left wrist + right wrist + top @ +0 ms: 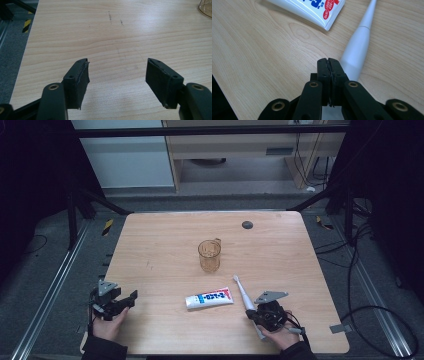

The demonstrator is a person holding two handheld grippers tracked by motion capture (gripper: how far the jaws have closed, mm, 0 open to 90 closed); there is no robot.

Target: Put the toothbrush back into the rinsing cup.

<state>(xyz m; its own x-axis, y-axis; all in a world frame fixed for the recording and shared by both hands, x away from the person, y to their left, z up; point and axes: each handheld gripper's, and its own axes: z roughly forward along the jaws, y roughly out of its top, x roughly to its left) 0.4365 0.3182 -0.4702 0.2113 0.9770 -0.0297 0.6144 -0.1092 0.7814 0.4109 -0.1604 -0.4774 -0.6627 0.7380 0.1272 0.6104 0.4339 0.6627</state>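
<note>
Right gripper [329, 61] w/ black jaws pressed together, nothing between them, over wood table [262, 57], white toothbrush [358, 50] lying just beside and partly under jaw tips, toothpaste tube [317, 10] end at top, near toothbrush neck, apart from jaws

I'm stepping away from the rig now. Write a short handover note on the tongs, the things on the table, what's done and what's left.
Left tongs: open, empty, over bare table at the near left.
Right tongs: shut, empty, just above the toothbrush handle.
Toothpaste tube lies flat left of the toothbrush; amber cup stands upright mid-table, apparently empty.
Done: nothing lifted.
Left: probably open the right tongs, grasp the toothbrush, stand it in the cup.
</note>
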